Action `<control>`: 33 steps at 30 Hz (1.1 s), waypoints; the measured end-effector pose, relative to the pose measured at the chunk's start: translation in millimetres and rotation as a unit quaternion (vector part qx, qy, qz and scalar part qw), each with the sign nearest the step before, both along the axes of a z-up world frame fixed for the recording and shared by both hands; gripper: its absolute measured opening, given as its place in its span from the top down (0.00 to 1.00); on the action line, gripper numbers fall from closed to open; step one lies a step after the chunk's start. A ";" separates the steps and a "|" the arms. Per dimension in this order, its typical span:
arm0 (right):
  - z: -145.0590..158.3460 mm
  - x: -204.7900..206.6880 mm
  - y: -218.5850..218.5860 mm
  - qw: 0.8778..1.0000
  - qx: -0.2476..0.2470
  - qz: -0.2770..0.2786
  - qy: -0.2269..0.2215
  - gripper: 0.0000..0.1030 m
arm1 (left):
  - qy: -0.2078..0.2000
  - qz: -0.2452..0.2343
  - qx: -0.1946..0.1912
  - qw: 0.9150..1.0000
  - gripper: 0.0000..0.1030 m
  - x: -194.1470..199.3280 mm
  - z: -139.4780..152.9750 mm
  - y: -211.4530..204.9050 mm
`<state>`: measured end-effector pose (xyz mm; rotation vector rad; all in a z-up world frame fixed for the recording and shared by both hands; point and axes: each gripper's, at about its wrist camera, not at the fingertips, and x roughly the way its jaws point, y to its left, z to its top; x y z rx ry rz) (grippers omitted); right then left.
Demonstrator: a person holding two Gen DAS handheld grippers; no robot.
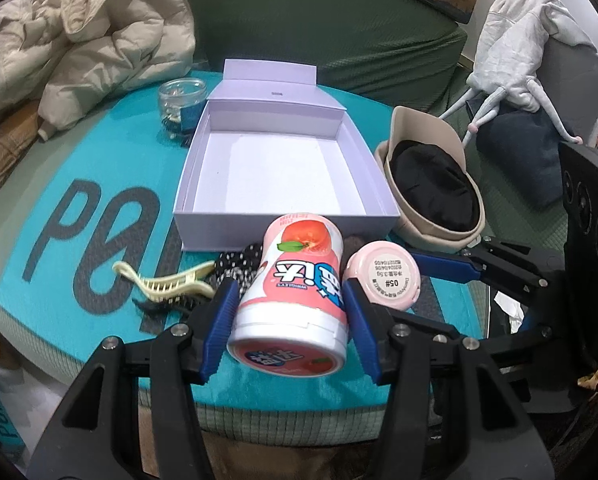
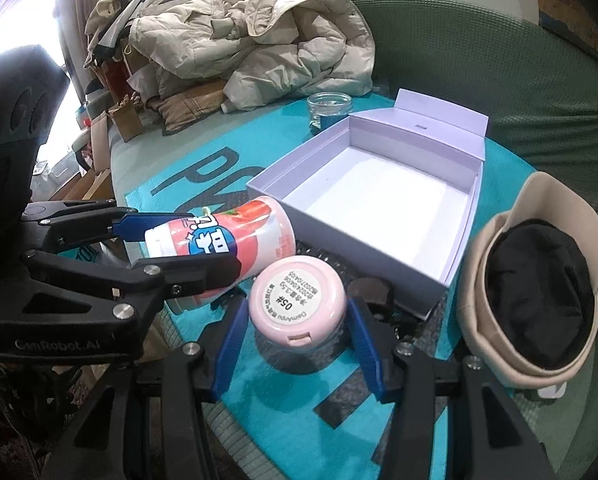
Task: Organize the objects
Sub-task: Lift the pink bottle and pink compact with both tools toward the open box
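Left wrist view: box [image 1: 275,168] lies empty, so nothing is organized yet. Left gripper [image 1: 289,314] straddles the lying bottle [image 1: 295,292]; whether it grips is unclear. Right gripper [image 2: 295,344] brackets the jar [image 2: 297,306], fingers apart.

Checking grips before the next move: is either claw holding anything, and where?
Left claw straddles the gum bottle mid-body; right claw straddles the small pink jar. Firm contact cannot be told.

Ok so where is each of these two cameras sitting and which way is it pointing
Left wrist: on the left gripper, facing the open lilac box; its fingers flank the lying gum bottle.
Right wrist: on the right gripper, facing the box from the side, fingers flanking the small pink jar.
Shared: bottle, jar, box, beige hat, each other's gripper.
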<state>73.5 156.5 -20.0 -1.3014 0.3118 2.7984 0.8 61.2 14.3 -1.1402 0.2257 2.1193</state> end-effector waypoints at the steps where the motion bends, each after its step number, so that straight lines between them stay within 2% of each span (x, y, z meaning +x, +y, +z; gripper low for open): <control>1: 0.1 -1.8 1.7 1.000 0.000 -0.001 0.000 0.49 | 0.001 -0.002 -0.001 1.000 0.49 -1.7 0.4 2.3; 33: -11.6 -82.6 88.3 0.999 0.024 -0.033 0.000 0.49 | 0.007 -0.025 -0.034 0.999 0.49 -103.0 -6.2 80.5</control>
